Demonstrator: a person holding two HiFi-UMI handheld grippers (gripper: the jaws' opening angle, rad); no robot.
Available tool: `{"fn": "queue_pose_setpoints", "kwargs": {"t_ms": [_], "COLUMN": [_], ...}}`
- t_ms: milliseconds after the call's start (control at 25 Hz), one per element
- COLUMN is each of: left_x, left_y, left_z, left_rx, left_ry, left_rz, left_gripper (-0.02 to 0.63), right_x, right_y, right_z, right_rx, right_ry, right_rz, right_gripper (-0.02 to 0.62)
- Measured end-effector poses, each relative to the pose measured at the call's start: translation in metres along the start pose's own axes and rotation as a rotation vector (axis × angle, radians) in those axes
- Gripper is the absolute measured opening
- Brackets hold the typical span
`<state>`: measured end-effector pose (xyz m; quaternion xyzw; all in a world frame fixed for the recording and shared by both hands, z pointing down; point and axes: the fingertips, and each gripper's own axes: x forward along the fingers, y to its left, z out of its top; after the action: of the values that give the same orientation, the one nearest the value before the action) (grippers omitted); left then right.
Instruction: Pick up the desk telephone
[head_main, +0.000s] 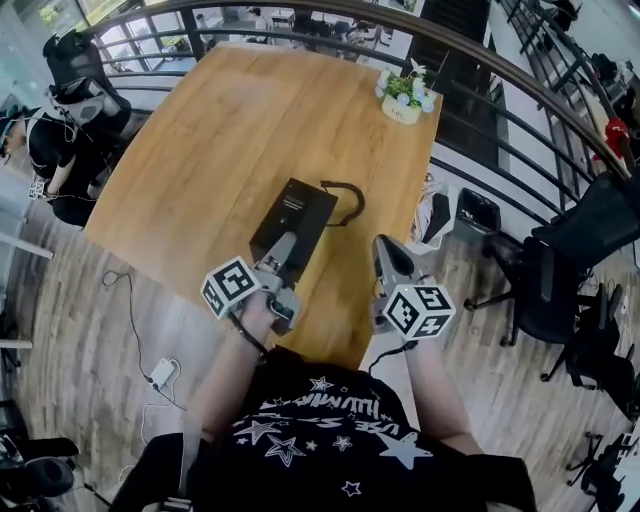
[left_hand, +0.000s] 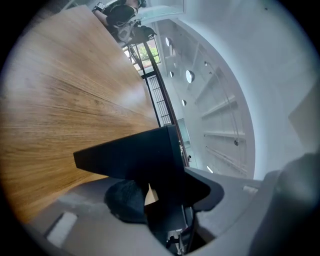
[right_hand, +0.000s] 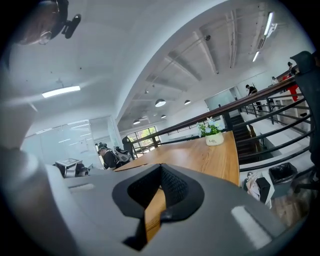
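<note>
Left gripper (head_main: 284, 258): jaws clamped on desk telephone (head_main: 298, 212), at its 6 o'clock end. Telephone over wooden table (head_main: 200, 140), toward near edge. Right gripper (head_main: 386, 256): jaws together, empty, at telephone's 4 o'clock. Black cable (head_main: 347, 198) at telephone's 2 o'clock; potted plant (head_main: 405, 97) at 1 o'clock.

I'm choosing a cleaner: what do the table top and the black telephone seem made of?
Light brown table top: wood or wood-look laminate, smooth with a soft sheen; long grain streaks show. Black box-shaped desk telephone: probably moulded plastic, matte; its flat faces look dull, without glints.
</note>
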<state>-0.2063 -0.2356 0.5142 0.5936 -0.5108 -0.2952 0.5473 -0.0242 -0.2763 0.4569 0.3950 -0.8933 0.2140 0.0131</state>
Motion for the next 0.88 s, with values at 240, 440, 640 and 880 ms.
{"fn": "queue_pose_setpoints", "kwargs": {"t_ms": [240,440,640,880], "left_x": [-0.036,-0.061,-0.066,-0.087], "left_y": [0.0,-0.008,0.001,0.012], "left_z": [-0.024,-0.049,-0.058,-0.065], "left_rx": [-0.05,-0.065,-0.113,-0.154], "left_ry": [-0.098,-0.181,-0.253,-0.303], "left_rz": [0.016,0.033,0.049,0.07], "left_gripper": [0.206,0.206,0.206,0.206], "right_x": [-0.018,-0.033,-0.02,-0.022], "right_y": [0.003,0.004,-0.003,0.008], "right_z": [-0.011,-0.02,-0.04,-0.054], "right_rx": [-0.005,-0.007,0.001,0.018], "right_ry": [0.031,0.075,0.142,0.185], "right_rz": [0.087,0.178,0.248,0.325], "right_gripper": [0.0,0.0,0.0,-0.001]}}
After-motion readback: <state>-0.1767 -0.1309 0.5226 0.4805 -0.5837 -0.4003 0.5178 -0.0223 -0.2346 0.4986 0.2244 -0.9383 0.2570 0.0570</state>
